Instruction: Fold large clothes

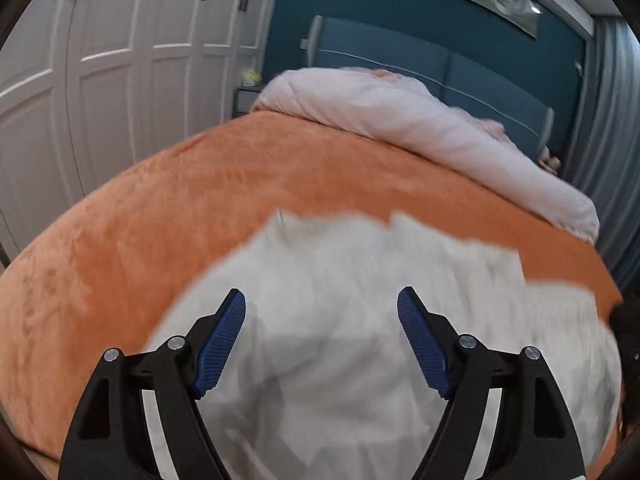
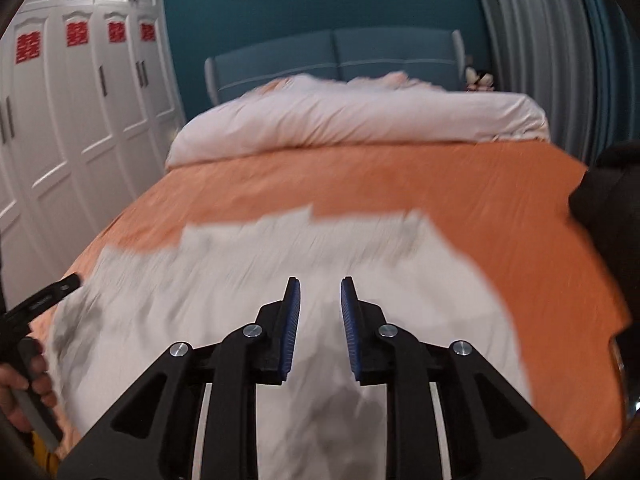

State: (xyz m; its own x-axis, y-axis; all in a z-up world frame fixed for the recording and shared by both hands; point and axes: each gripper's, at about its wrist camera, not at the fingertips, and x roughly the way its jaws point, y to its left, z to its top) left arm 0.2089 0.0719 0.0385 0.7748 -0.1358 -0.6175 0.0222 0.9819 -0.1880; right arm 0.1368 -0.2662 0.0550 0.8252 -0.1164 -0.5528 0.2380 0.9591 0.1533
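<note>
A: Looking along your left gripper (image 1: 322, 300), you have its jaws spread wide with nothing between them. Both blue pads (image 1: 222, 344) hang over the white garment (image 1: 352, 320), and I cannot tell if they touch the cloth.

B: Where does that garment sit in your left wrist view?

A: It fills the lower middle and lower right of the frame, spread out and rumpled on the orange bedspread (image 1: 160, 208). Its far edge runs ragged across the middle of the frame. The cloth is blurred, so you get no detail of sleeves or collar.

B: And your right gripper (image 2: 320, 292)?

A: Its jaws stand apart by a narrow gap, gripping nothing. White cloth shows through the gap, and whether the blue pads (image 2: 292, 328) touch it is unclear. In the right wrist view the white garment (image 2: 240, 272) covers the lower middle and lower left, on the orange bedspread (image 2: 400, 184).

B: Anything else of you in that frame?

A: At the lower left edge your left hand (image 2: 20, 384) grips the handle of the other gripper, whose black finger (image 2: 44, 300) reaches to the garment's left edge.

B: What lies beyond the garment?

A: A pale pink duvet (image 2: 352, 120) is bunched across the upper middle of the frame, against the blue headboard (image 2: 340, 52). White wardrobe doors (image 2: 80, 120) with red paper cutouts (image 2: 78, 34) fill the upper left, and grey curtains (image 2: 532, 40) hang at the upper right.
</note>
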